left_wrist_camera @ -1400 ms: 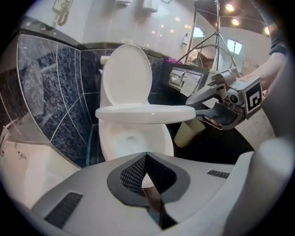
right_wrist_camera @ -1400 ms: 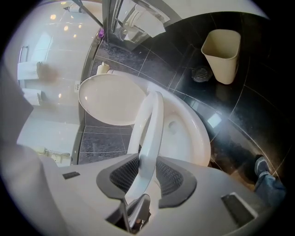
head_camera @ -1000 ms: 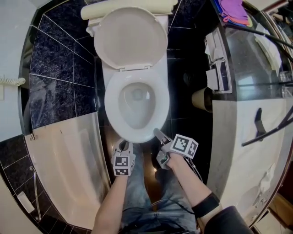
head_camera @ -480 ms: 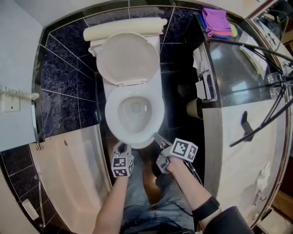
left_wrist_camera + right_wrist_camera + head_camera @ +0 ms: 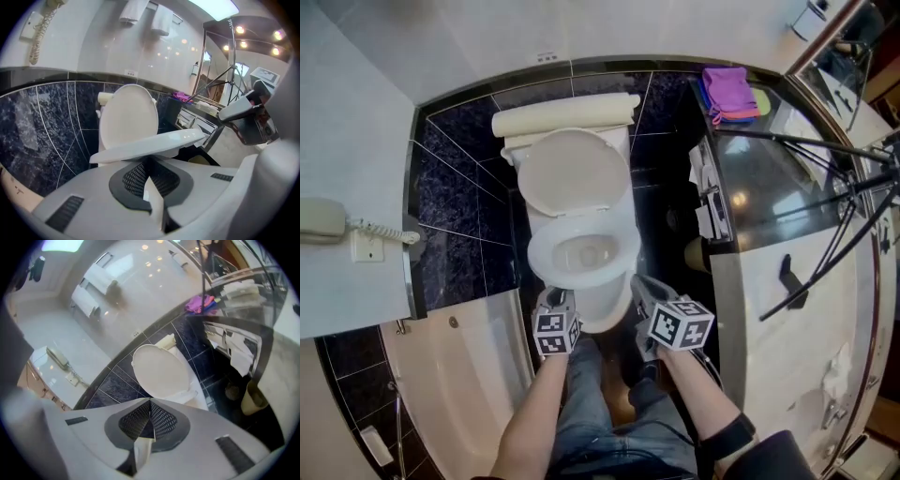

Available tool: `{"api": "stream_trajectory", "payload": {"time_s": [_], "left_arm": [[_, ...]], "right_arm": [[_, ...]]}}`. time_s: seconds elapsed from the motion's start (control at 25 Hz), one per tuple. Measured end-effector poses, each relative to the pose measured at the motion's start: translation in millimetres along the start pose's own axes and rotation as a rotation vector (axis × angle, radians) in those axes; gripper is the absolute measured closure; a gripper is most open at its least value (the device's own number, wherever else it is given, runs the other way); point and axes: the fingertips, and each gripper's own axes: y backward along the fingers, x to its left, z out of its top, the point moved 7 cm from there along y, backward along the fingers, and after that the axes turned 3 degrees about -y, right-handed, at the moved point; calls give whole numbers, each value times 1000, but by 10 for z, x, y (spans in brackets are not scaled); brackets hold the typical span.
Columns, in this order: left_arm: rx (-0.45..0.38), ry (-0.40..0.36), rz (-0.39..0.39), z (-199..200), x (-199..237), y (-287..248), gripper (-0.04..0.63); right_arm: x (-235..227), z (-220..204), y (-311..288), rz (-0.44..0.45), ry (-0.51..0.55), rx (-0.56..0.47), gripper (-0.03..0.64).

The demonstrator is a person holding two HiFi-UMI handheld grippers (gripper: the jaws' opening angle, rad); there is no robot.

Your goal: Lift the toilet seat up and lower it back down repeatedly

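Two grippers are hanging low in front of the toilet, one at each side of the bowl's front end. The left gripper (image 5: pixel 553 300) is sitting just beside the front-left of the rim; its jaws are pressing together with nothing between them, and in the left gripper view (image 5: pixel 149 161) their tips are pointing just under the front edge of the toilet seat (image 5: pixel 154 145). Whether they are touching that edge cannot be told. The right gripper (image 5: pixel 640 284) is hovering off the front-right of the bowl, apart from it, and its jaws (image 5: pixel 150 401) are likewise pressing together on nothing.

From the head view the toilet seat (image 5: pixel 539 255) is lying down on the bowl, while the lid (image 5: pixel 572 173) is standing up and leaning back against the cistern (image 5: pixel 565 119). The right gripper view is looking over its jaws at that raised lid (image 5: pixel 161 371).

Dark marbled tiles (image 5: pixel 459 202) are surrounding the toilet. A purple cloth (image 5: pixel 727 92) is lying on the dark surface to the right, and a wall phone (image 5: pixel 321 220) is hanging on the left. The person's jeans (image 5: pixel 581 412) are showing below the grippers.
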Motion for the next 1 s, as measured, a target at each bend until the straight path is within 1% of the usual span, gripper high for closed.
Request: {"api": "stream_trajectory", "payload": {"time_s": [0.16,0.28,0.36,0.52,0.64,0.84,1.0], "left_arm": [[-23,-11,-9,410,122,-154,604],[-28,-41,-17,681,249,-250,604],[-28,-53,-22,877,317,-338,604],[-38,-51,-28,1253,451,-572,604],[-48,-68,-27,1520,585,-760,604],[-61,-109,-17,1830,774,-1055,604],[-53,-129,2,1971,880,-1211,604]], "right_arm": [[223,289,-61,-52,268,-28,600],[394,411,-146,-58,376,-48,600],[468,493,-201,-62,416,-60,600],[594,658,-301,-76,476,-84,600],[704,788,-395,-73,522,-101,600],[799,964,-459,-69,535,-123,600],[782,994,-484,-72,541,-117,600]]}}
